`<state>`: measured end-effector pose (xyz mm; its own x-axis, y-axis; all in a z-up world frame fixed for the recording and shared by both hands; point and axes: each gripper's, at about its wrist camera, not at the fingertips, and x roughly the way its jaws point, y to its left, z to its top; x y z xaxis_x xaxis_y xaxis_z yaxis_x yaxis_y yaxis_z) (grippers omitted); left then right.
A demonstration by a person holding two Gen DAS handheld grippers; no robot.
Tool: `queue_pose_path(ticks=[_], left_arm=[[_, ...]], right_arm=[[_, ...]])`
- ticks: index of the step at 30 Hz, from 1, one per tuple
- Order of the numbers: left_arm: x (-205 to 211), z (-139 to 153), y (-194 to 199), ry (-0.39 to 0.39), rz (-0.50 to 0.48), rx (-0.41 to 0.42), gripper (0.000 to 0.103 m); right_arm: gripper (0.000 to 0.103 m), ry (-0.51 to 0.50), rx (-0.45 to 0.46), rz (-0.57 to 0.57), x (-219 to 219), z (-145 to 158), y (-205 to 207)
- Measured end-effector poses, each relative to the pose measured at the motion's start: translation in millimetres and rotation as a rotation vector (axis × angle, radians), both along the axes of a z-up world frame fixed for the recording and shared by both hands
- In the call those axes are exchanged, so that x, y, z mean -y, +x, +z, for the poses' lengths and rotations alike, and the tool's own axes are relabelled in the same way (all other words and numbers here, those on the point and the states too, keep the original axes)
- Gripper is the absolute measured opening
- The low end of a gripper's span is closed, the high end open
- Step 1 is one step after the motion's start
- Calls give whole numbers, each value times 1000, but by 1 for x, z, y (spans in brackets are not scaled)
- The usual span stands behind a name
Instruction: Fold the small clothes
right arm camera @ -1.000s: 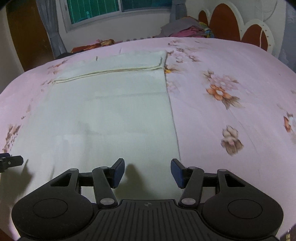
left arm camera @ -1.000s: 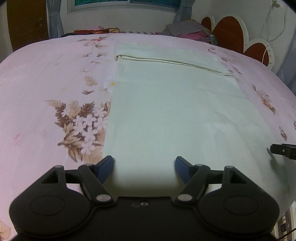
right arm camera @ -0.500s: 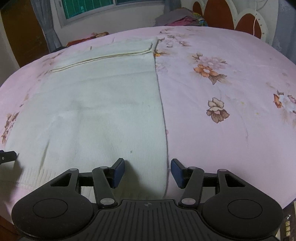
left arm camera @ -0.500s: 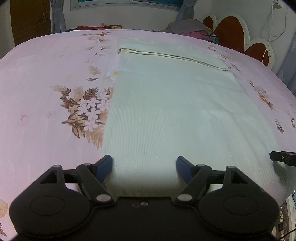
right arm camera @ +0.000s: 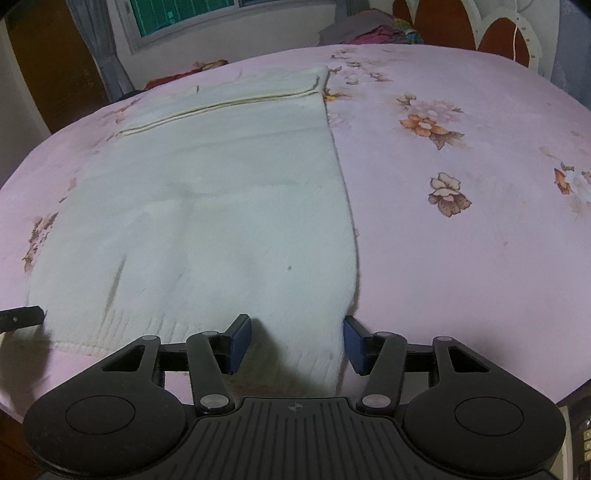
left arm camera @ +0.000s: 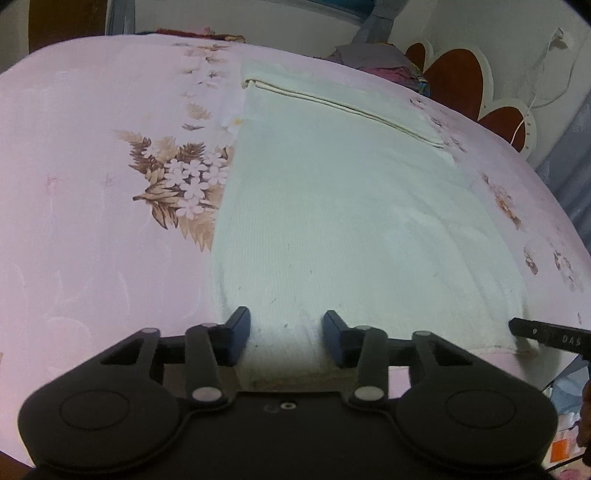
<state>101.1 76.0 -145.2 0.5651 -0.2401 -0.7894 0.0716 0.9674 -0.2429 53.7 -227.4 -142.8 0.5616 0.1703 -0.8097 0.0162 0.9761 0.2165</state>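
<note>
Floral bedsheet (left arm camera: 92,229) | white garment (left arm camera: 351,221) hem between both grippers' closing fingers (left arm camera: 238,332), unpinched

You had dim indoor light with a pinkish cast, coming from above and behind you, so each gripper threw a soft shadow forward: the left gripper (left arm camera: 286,339) darkened the near hem of the white garment (left arm camera: 351,206), and the right gripper (right arm camera: 297,345) did likewise. Your fisheye lenses bowed the bedsheet (right arm camera: 461,240) into a dome and blackened the corners. The far wall and window (right arm camera: 177,18) were soft and grainy. Nothing glared.
</note>
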Motion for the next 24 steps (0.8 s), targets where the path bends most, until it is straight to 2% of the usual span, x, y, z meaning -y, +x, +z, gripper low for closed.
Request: queue_pose_path(ticks=[3, 4, 5, 7, 8, 12, 13, 14, 16, 18, 19, 20, 24], left_arm=[[-8, 6, -3, 22, 35, 9, 37], [-12, 8, -4, 25, 44, 17, 46], [-15, 8, -4, 29, 58, 16, 60], [-20, 4, -2, 1, 66, -6, 71], [-21, 2, -1, -4, 64, -11, 71], [-15, -2, -2, -15, 23, -6, 70], [-14, -3, -2, -27, 14, -10, 67], [-13, -3, -1, -42, 5, -18, 57], [-12, -5, 1, -48, 0, -29, 44], [-15, -5, 5, -73, 8, -38, 30], [-19, -6, 7, -110, 15, -52, 18], [-24, -8, 9, -149, 28, -68, 13], [-28, 3, 16, -203, 25, -53, 11]], right_arm=[[38, 0, -2, 2, -1, 2, -2], [38, 8, -3, -5, 0, 3, -3], [38, 17, 0, -23, 2, 3, -4], [47, 22, -8, -49, 6, 3, -6], [52, 27, -12, -46, 6, 2, -7], [52, 11, -17, -39, 0, 0, -7], [51, 17, -16, -43, -1, 0, -7], [40, 24, -16, -40, -2, 1, -6], [33, 23, -16, -37, -3, 0, -5], [15, 28, -21, -27, -4, 1, -2], [14, 37, -24, -23, -4, 1, -1], [13, 39, -27, -22, -4, 1, 0], [10, 90, -21, -21, -1, 6, 2]])
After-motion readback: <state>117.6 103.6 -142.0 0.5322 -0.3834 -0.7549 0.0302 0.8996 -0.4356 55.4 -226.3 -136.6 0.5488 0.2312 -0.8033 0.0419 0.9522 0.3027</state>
